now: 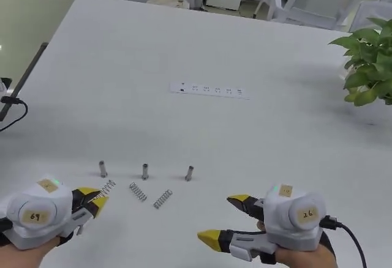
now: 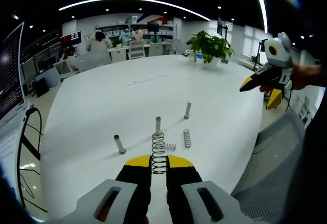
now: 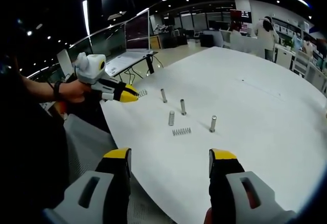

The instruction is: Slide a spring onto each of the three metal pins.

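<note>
In the head view, my left gripper [image 1: 98, 199] is clenched on a spring [image 1: 108, 188], which juts out past the tips toward the far side of the table [image 1: 184, 48]. The three metal pins stand upright in a row just beyond it: left pin [image 1: 103, 169], middle pin [image 1: 145, 171] and right pin [image 1: 189, 173], all bare. The left pin is nearest the spring's free end, and the left gripper is far closer to the row than the other one. Two loose springs [image 1: 138, 191] [image 1: 162, 199] lie flat on the near side of the pins. My right gripper [image 1: 223, 219] is spread wide and carries nothing, off to the right of the row.

The left gripper view shows what the head view cannot: the spring's long axis runs straight out along the jaws. Its free end lines up in the picture with the middle pin, while the left pin sits off to the left. How far the coil is from either pin I cannot read here.

The right gripper view looks across at the left gripper from the side. From here there is clear table between the coil's tip and the nearest pin, so they are apart, not touching. I judge the coil must be tipped so its bore stands over an upright pin before it goes down.
</note>
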Motion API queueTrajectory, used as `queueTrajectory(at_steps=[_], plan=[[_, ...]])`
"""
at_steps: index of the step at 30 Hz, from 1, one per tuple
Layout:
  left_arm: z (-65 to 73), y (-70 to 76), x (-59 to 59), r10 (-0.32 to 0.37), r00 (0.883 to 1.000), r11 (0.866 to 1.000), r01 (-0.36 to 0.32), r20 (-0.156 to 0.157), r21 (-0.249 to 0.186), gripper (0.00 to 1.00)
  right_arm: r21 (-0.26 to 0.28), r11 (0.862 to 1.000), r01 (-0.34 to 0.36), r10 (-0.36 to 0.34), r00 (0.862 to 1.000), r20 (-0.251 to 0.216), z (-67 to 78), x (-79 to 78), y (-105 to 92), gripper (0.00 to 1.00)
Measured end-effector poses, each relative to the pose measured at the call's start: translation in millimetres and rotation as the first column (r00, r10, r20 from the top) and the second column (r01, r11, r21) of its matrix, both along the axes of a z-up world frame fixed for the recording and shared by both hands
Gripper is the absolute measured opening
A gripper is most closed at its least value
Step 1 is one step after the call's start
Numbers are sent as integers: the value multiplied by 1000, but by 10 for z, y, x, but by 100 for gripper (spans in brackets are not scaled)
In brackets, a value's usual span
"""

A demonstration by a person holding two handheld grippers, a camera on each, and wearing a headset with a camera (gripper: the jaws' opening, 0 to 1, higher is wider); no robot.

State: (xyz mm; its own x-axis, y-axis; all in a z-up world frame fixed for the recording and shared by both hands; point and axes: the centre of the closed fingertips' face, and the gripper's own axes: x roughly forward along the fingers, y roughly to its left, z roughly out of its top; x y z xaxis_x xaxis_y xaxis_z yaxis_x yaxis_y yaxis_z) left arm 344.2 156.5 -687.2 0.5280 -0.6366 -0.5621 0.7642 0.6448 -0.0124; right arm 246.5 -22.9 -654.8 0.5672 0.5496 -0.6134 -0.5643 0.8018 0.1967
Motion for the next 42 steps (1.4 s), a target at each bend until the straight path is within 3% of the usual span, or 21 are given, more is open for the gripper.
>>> queueTrajectory(at_steps=[12,18,30,34,37,42], plan=[[167,-298,-220,-96,995,995,97,25,-17,2,9,998,-55,55,998,-12,-44,2,116,57],[283,-440,-251,-139,989,990,140,52,-22,2,16,997,-80,80,997,-9,-20,33,161,55],[384,-586,-283,-181,981,983,184,74,-28,2,27,994,-102,102,995,2,17,115,273,54],[437,-690,-352,-219,972,975,222,84,-25,2,90,992,-86,84,996,19,112,192,343,50],[477,-770,-399,-242,966,969,245,92,-30,2,108,990,-86,83,996,29,153,225,374,44],[507,-894,-476,-282,954,958,286,101,-27,2,175,982,-67,66,998,16,173,267,423,42]])
